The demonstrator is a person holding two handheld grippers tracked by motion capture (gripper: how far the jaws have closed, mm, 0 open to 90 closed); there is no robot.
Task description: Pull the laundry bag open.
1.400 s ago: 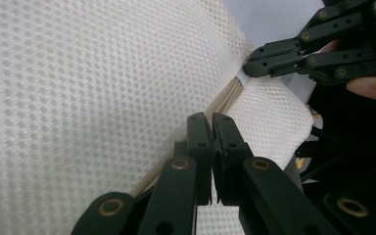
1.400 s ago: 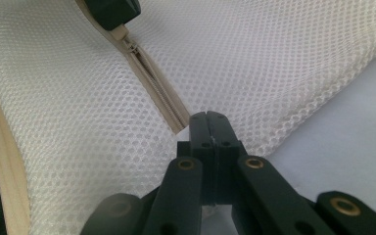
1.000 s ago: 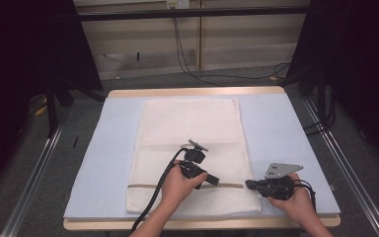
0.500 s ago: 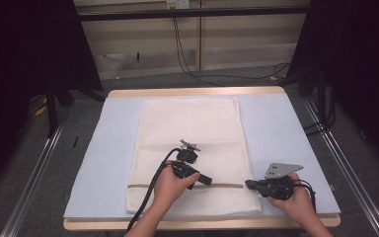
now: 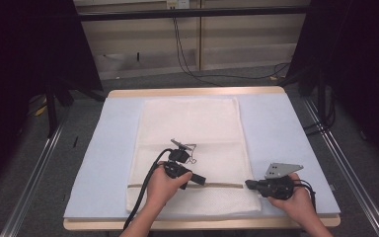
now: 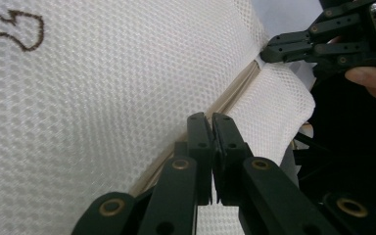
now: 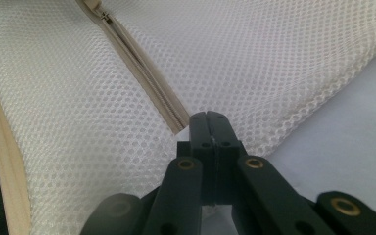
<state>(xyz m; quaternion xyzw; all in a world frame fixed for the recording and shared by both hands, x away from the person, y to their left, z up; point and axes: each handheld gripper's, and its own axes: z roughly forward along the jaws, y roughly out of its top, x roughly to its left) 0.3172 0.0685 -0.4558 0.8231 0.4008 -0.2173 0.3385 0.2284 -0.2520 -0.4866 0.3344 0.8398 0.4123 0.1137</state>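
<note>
Broadly, the counter [image 5: 296, 128] carries a blue mat with a white mesh bag [image 5: 192, 128] lying flat along its middle, its zip [image 7: 142, 68] running across the bag's near end. Left tongs [image 5: 197, 178] rest on the zip midway, jaws shut; whether they pinch anything I cannot tell. Right tongs [image 5: 249, 184] sit at the zip's right end, shut, seemingly pinching the bag's edge. Soft, light and limp, the bag would bunch easily; the stiffer zip tape looks the best hold.

Matt white mesh-cloth bag [image 5: 190, 148], apparently on smooth pale-blue table cover [image 5: 286, 133].
</note>
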